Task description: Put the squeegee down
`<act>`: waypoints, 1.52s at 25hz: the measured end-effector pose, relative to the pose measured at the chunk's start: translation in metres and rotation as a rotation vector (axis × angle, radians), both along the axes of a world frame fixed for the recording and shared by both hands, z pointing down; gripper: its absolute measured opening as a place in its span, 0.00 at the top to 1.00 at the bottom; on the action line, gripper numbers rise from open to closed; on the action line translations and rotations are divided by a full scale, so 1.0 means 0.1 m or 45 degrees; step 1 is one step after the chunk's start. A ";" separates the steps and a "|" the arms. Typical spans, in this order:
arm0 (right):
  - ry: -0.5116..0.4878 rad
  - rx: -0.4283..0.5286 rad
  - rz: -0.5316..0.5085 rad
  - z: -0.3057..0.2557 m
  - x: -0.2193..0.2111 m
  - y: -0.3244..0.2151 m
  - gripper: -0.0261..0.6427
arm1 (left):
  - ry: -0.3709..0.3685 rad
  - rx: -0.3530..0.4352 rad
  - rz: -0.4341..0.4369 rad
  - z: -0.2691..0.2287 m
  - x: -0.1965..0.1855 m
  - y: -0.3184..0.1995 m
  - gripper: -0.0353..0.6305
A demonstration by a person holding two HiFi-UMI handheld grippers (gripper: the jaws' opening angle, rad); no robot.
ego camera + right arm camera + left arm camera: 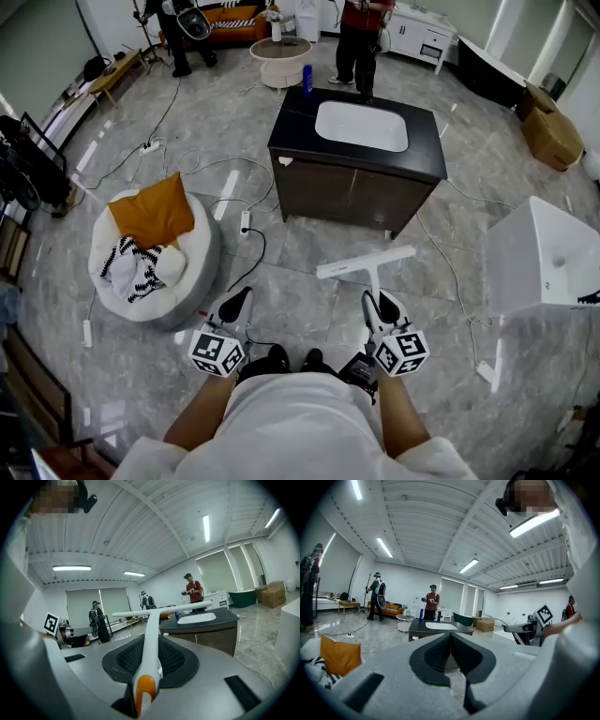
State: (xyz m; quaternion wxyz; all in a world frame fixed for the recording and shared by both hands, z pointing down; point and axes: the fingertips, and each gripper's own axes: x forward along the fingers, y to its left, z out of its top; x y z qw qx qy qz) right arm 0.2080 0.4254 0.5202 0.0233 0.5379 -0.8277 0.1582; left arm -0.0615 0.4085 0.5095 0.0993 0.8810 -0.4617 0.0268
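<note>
Head view: left gripper point(234, 305) and right gripper point(382, 307) are held over the floor, near the sink cabinet point(347, 197). The white squeegee point(367, 265) projects from the right gripper, blade crosswise.
Left gripper view: jaws pressed together, nothing between them.
Right gripper view: 2 jaws clamp the squeegee handle. Its orange end shows here only.
</note>
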 end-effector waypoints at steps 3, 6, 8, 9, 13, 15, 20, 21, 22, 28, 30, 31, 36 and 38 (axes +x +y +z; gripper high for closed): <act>-0.013 0.007 -0.005 0.00 0.08 -0.02 0.84 | -0.010 -0.002 -0.011 0.01 0.06 0.01 0.92; -0.023 0.011 -0.017 0.04 0.14 -0.01 0.84 | -0.011 -0.010 -0.020 0.04 0.12 0.03 0.92; -0.027 0.008 -0.020 0.06 0.19 -0.01 0.84 | -0.007 -0.015 -0.025 0.05 0.16 0.03 0.92; -0.030 0.004 -0.019 0.07 0.21 -0.02 0.84 | -0.007 -0.017 -0.025 0.04 0.17 0.04 0.92; -0.044 -0.010 -0.006 0.11 0.27 -0.01 0.84 | -0.016 -0.032 -0.016 0.06 0.21 0.06 0.92; -0.047 -0.013 -0.005 0.12 0.27 -0.02 0.84 | -0.014 -0.043 -0.021 0.09 0.20 0.05 0.92; -0.035 -0.032 -0.006 0.18 0.27 -0.11 0.84 | 0.008 -0.059 -0.018 0.18 0.21 -0.06 0.92; -0.029 -0.035 -0.006 0.19 0.26 -0.15 0.84 | 0.016 -0.061 -0.017 0.20 0.20 -0.10 0.92; -0.022 -0.035 -0.005 0.19 0.26 -0.19 0.84 | 0.024 -0.064 -0.017 0.22 0.19 -0.14 0.92; 0.018 -0.038 0.018 0.13 0.24 -0.54 0.84 | 0.070 -0.084 -0.025 0.30 0.08 -0.57 0.92; 0.029 -0.040 0.019 0.10 0.22 -0.74 0.84 | 0.081 -0.078 -0.033 0.27 0.02 -0.78 0.92; 0.030 -0.041 0.019 0.09 0.20 -0.86 0.84 | 0.087 -0.079 -0.040 0.27 -0.01 -0.89 0.92; 0.040 -0.036 -0.006 0.05 0.02 -1.45 0.84 | 0.100 -0.095 -0.061 0.32 -0.21 -1.46 0.92; 0.048 -0.028 -0.008 0.00 -0.04 -1.71 0.84 | 0.101 -0.091 -0.058 0.32 -0.26 -1.69 0.92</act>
